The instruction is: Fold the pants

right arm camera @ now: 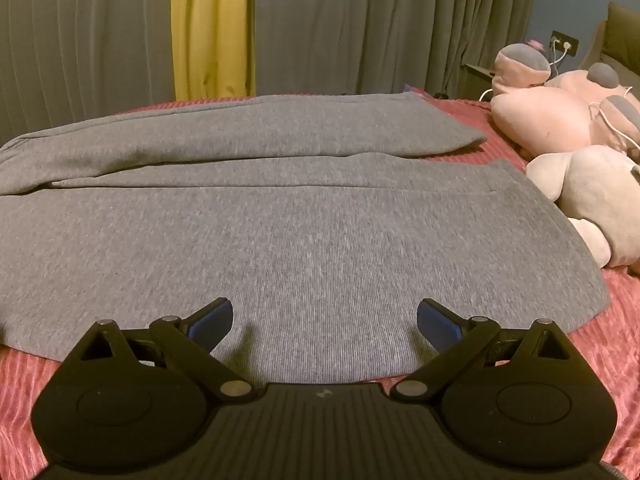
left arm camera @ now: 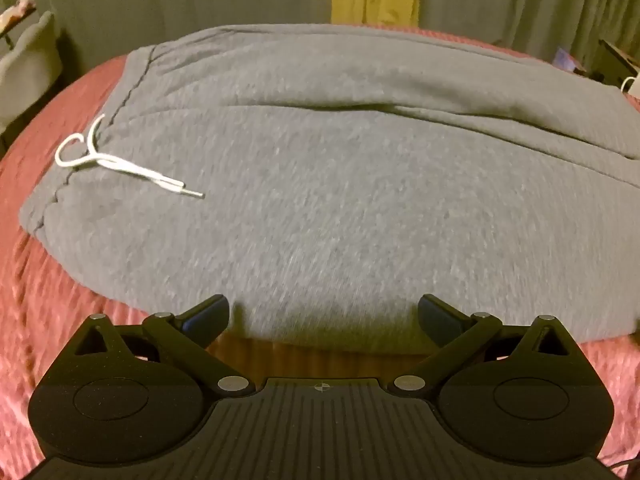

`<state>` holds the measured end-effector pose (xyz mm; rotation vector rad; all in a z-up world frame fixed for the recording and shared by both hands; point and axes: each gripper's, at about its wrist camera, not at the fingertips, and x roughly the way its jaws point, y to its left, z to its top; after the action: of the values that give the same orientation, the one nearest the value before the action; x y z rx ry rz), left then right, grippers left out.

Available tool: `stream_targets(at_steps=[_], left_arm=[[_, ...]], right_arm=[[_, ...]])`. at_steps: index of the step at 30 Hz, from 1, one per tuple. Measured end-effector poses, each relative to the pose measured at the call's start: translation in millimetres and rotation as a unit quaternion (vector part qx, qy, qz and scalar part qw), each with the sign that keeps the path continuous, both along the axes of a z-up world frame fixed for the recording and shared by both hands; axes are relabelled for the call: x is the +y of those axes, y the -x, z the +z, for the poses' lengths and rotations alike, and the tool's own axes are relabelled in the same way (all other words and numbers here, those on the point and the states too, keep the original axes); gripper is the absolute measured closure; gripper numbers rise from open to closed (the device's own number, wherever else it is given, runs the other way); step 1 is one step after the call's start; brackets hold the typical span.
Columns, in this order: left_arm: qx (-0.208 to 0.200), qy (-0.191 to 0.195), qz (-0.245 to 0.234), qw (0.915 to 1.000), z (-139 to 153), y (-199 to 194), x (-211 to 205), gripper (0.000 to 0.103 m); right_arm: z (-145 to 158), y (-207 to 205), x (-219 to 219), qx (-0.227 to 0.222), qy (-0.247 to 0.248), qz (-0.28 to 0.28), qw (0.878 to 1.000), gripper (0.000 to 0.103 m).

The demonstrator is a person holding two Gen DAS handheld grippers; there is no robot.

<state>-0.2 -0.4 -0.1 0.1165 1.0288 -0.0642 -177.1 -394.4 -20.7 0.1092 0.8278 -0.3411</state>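
- The grey pants [left arm camera: 340,184] lie spread flat on a red ribbed bedspread [left arm camera: 52,288], filling most of what sits ahead of both grippers.
- The left gripper [left arm camera: 324,314] tilts down over the near edge of the pants, its jaws spread wide with nothing between them; the blue pads [left arm camera: 208,314] are clear of the cloth as far as I can tell.
- Ahead of the left jaws and off to their left is the waistband, with a white drawstring [left arm camera: 120,164] looped and trailing onto the grey fabric.
- Straight beyond the left jaws a long crease runs across where one leg lies beside the other.
- The left view is somewhat blurred near the jaws.
- The right gripper [right arm camera: 325,320] also tilts down, jaws spread wide and empty, above the near leg of the pants [right arm camera: 304,240] close to its near edge.
- Beyond the right jaws the second leg lies alongside the first, its hem ending to the far right.
- To the right of the right jaws, past the leg hems, pink plush toys [right arm camera: 560,120] rest on the bedspread [right arm camera: 624,340], one just beside the near hem.
- Far beyond both sets of jaws hang grey curtains [right arm camera: 380,24] with a yellow strip [right arm camera: 212,28] between them.
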Motion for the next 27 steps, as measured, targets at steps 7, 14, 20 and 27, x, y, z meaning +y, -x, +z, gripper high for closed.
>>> stream_targets(at_steps=[7, 14, 20, 27], left_arm=[[0.001, 0.012, -0.002, 0.9999, -2.7, 2.0, 1.5, 0.000], [0.009, 0.008, 0.003, 0.9999, -3.2, -1.8, 3.1, 0.000], [0.010, 0.007, 0.003, 0.9999, -3.5, -1.4, 1.9, 0.000], [0.010, 0.008, 0.003, 0.9999, -3.5, -2.1, 2.3, 0.000]], right_arm=[[0.5, 0.2, 0.5, -0.002, 0.001, 0.000, 1.000, 0.004], [-0.8, 0.8, -0.6, -0.001, 0.001, 0.001, 1.000, 0.004], [-0.6, 0.4, -0.4, 0.000, 0.001, 0.000, 1.000, 0.004], [-0.8, 0.9, -0.2, 0.000, 0.002, 0.000, 1.000, 0.004]])
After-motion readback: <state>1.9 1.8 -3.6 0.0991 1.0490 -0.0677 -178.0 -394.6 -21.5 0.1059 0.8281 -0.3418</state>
